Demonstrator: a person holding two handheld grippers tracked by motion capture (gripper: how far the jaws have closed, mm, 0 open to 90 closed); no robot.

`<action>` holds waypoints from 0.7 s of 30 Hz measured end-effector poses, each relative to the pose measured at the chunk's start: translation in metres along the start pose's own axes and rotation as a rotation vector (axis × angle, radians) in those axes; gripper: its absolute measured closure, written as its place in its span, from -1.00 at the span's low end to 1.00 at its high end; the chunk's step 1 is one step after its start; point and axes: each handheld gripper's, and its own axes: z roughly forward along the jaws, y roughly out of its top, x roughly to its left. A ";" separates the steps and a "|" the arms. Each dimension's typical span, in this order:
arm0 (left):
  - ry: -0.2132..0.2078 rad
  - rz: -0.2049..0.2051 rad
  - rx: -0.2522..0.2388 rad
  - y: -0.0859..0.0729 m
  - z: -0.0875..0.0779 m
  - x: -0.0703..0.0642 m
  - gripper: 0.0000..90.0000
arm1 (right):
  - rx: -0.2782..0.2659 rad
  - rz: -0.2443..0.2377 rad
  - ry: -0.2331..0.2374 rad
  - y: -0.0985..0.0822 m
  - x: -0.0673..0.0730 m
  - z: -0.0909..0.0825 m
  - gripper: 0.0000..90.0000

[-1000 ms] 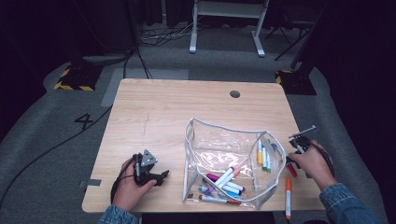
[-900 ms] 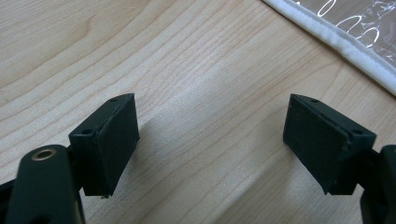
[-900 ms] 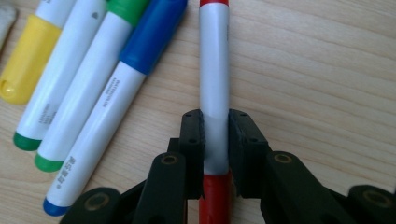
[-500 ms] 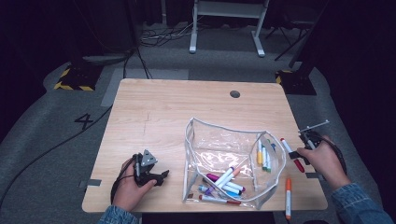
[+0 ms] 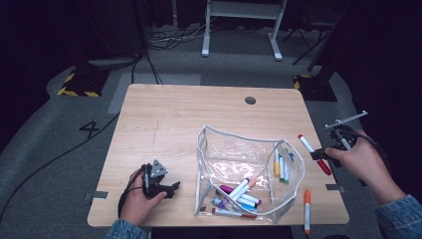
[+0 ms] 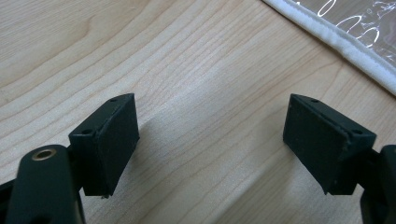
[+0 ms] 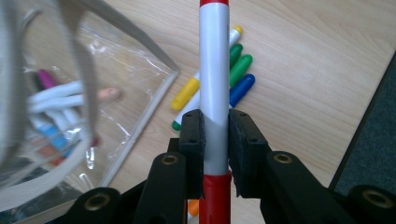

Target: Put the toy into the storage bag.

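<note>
Dark studio floor with cables surrounds a pale wooden bench [image 5: 189, 114]. From the high view, a clear pouch [image 5: 249, 169] stands open near the front edge with markers inside. The right claw [image 5: 323, 153] hangs off the pouch's right side, pinching a red-capped marker [image 5: 313, 153] above the bench. An orange marker [image 5: 307, 209] lies loose near the front edge. The left claw [image 5: 174, 186] rests on the bench left of the pouch.

Left gripper view: jaws spread wide, nothing between them, pouch rim [image 6: 345, 44] at the corner.

Right gripper view: pads [image 7: 192, 140] pressed on the marker's white barrel [image 7: 214, 70].

Judging by this, loading the pouch is underway; next the marker needs carrying over the opening, then releasing. Marker tips and labels are too blurred to read.
</note>
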 end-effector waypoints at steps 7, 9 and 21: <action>0.001 0.002 0.002 0.000 0.000 0.000 -0.59 | -0.019 -0.063 0.016 0.013 0.025 -0.024 0.71; -0.001 0.003 0.004 0.000 0.000 0.000 -0.59 | -0.034 -0.088 0.021 0.018 0.033 -0.033 0.71; 0.014 0.019 0.001 0.000 -0.001 0.001 -0.58 | -0.055 -0.248 0.061 0.040 0.094 -0.055 0.71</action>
